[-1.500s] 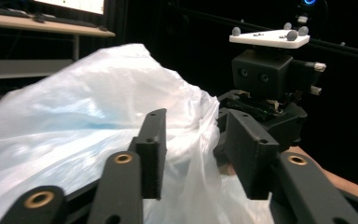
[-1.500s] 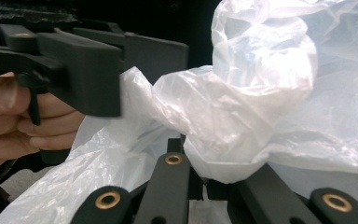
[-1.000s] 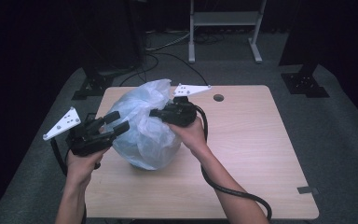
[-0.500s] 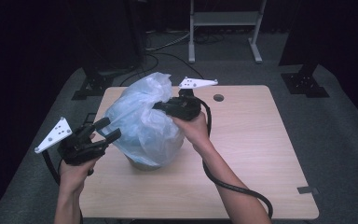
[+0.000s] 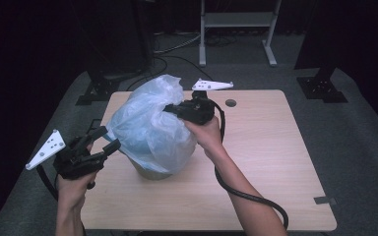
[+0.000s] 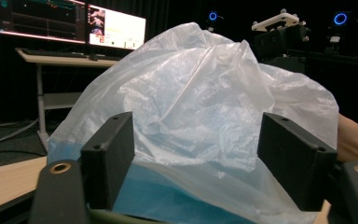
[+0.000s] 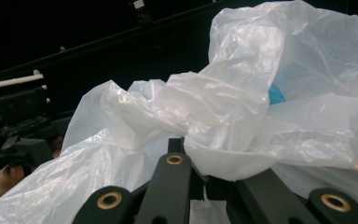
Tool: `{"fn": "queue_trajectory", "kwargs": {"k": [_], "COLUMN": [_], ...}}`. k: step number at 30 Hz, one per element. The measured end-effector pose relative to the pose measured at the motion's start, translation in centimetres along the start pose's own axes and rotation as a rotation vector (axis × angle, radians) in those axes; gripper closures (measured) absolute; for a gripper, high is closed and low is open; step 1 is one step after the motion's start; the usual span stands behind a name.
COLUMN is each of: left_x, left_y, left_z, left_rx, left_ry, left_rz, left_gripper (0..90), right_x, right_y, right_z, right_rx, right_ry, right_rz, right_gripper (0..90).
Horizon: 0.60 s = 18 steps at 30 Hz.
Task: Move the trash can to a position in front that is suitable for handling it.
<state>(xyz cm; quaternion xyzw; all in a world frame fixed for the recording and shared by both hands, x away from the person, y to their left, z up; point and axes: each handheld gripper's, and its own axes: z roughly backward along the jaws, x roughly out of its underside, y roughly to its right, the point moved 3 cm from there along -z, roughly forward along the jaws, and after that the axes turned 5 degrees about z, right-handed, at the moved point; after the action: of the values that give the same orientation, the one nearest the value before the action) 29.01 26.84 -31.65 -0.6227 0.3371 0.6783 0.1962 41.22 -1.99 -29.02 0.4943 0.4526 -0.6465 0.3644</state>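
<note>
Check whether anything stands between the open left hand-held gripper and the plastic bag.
Nothing visible does. The left hand-held gripper hangs open just off the table's edge, jaws facing the translucent white plastic bag, with only open air between them.

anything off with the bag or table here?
Nothing spilled or torn. The plastic bag billows loosely over a bin, bunched up at the top where the right gripper pinches it. The left gripper is open beside it, off the table edge.

Light wooden table, a plastic-bag-covered container near its left-centre.
</note>
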Motion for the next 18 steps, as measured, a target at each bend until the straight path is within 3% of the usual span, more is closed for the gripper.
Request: {"fn": "queue_trajectory", "kwargs": {"k": [18], "left_x": [0.2], "left_y": [-0.6], "left_z": [0.8], "left_rx": [-0.034], "left_ry": [0.008], "left_rz": [0.001], "left_gripper": [16.8], "right_x": [-2.8], "right_y": [0.3], "right_z": [1.0], "right_rx": [0.011], "right_ry": [0.061], "right_rz": [-0.011], "right_gripper": [88.5]}}
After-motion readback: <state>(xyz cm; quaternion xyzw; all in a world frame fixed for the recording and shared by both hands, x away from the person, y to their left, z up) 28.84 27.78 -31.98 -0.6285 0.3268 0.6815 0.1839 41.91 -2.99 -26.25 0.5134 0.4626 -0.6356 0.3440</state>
